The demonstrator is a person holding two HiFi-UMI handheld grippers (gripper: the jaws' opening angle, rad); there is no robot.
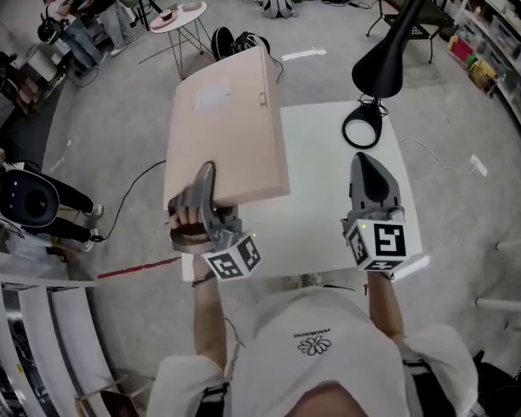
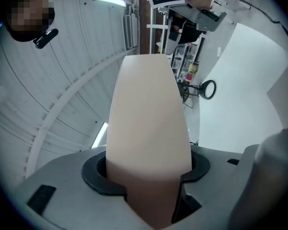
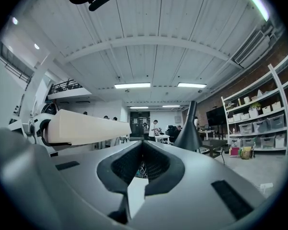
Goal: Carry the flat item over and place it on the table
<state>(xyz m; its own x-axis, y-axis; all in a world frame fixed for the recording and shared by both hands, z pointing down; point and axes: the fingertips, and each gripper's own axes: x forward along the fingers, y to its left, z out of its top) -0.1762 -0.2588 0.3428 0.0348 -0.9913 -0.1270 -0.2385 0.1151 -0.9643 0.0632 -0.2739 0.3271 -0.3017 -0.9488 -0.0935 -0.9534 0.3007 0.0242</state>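
A flat beige box (image 1: 226,129) hangs tilted over the left part of the white table (image 1: 321,155), its near edge clamped in my left gripper (image 1: 207,170). In the left gripper view the box (image 2: 149,114) fills the space between the jaws, which press on both its faces. My right gripper (image 1: 366,160) hovers over the table's right half, jaws shut with nothing in them. From the right gripper view (image 3: 143,147) the box (image 3: 86,126) shows edge-on at the left.
A black desk lamp (image 1: 384,57) with a ring base (image 1: 362,129) stands at the table's far right. A round side table (image 1: 181,16), bags and people are farther back on the floor. Shelves (image 1: 504,50) line the right wall.
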